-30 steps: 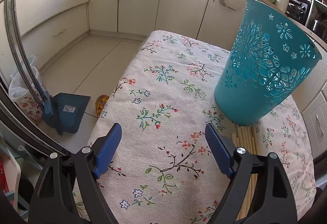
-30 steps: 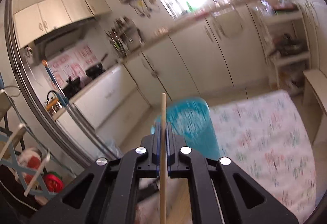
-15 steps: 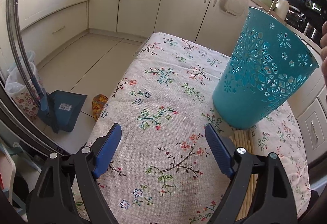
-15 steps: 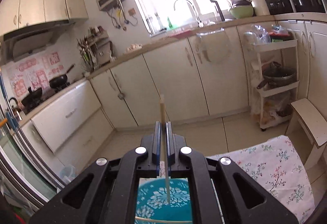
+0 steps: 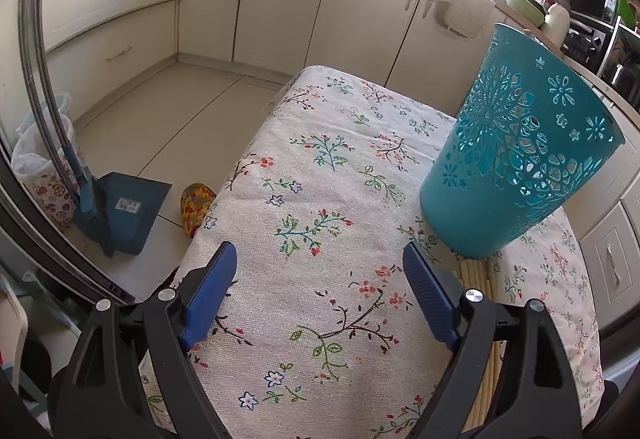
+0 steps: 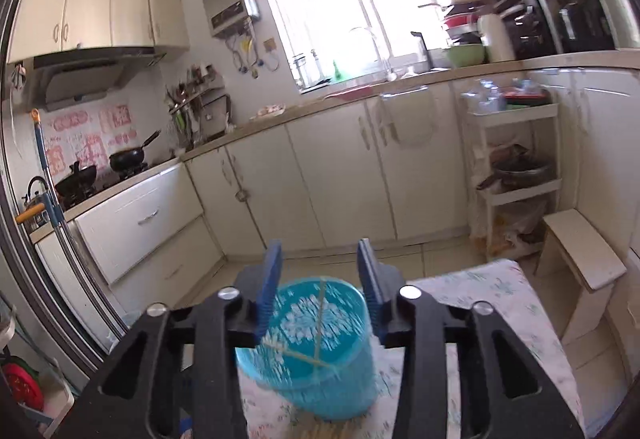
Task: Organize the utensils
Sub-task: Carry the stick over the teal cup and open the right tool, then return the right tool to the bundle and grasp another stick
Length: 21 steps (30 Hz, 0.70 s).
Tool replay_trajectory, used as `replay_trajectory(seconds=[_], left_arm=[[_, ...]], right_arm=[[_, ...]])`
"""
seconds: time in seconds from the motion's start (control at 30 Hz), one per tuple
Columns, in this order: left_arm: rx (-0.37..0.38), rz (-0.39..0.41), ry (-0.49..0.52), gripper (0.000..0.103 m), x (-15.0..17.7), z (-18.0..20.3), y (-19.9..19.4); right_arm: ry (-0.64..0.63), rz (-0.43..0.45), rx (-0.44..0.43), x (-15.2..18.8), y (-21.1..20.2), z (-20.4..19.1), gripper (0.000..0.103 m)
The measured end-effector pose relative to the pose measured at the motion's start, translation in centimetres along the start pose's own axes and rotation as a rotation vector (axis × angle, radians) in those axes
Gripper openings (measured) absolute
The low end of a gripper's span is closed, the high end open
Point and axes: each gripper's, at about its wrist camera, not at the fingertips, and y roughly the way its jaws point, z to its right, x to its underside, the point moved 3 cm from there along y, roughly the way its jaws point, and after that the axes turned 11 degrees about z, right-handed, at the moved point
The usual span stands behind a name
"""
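While the right gripper (image 6: 318, 287) hangs above the teal perforated plastic basket (image 6: 310, 349), its blue-padded jaws are opening and nothing is pressed between them; a thin pale wooden chopstick (image 6: 319, 323) stands nearly upright inside the basket, seen through the gap between the jaws and free of both pads, and a second pale stick (image 6: 304, 357) lies slanted across the basket's inner wall. In the left wrist view the left gripper (image 5: 320, 295) is released, jaws spread wide and empty, hovering over the near part of the floral-printed cloth-covered table (image 5: 320, 199). That same basket (image 5: 516, 163) stands upright near the table's right edge, towards the far right corner (its lacework wall faces the camera). A bundle of pale wooden chopsticks (image 5: 474, 275) lies flat on the cloth just in front of the basket's base, running towards the near edge and partly hidden behind the left gripper's right finger. Beyond the table's left edge, a blue dustpan (image 5: 124, 207) rests on the tiled floor.
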Motion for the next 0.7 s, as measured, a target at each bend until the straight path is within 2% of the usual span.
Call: replay_trajectory(seconds=[0.07, 0.13, 0.17, 0.23, 0.43, 0.5, 0.63, 0.7], left_arm=[[-0.003, -0.001, 0.003, 0.081, 0.0, 0.1, 0.0], [-0.005, -0.002, 0.005, 0.082, 0.0, 0.1, 0.0], [-0.006, -0.003, 0.006, 0.082, 0.0, 0.1, 0.0], [-0.010, -0.006, 0.007, 0.082, 0.0, 0.1, 0.1], [-0.017, -0.013, -0.004, 0.082, 0.0, -0.1, 0.2], [-0.016, -0.013, -0.003, 0.082, 0.0, -0.1, 0.2], [-0.008, -0.012, -0.003, 0.082, 0.0, -0.1, 0.2], [-0.003, -0.011, -0.008, 0.083, 0.0, -0.2, 0.2]], right_arm=[[-0.013, -0.110, 0.025, 3.8, -1.4, 0.7, 0.041], [-0.025, -0.288, 0.034, 9.0, -0.9, 1.2, 0.040], [-0.015, -0.368, 0.037, 11.1, -0.3, 1.4, 0.034], [-0.007, -0.464, 0.034, 13.9, 1.2, 1.3, 0.027], [-0.042, -0.542, 0.049, 16.3, 6.6, -0.2, 0.020], [-0.063, -0.568, 0.066, 17.1, 7.0, 0.0, 0.016], [-0.092, -0.607, 0.093, 18.5, 7.7, 0.0, 0.015], [-0.116, -0.594, 0.090, 18.6, 7.2, 0.1, 0.014]])
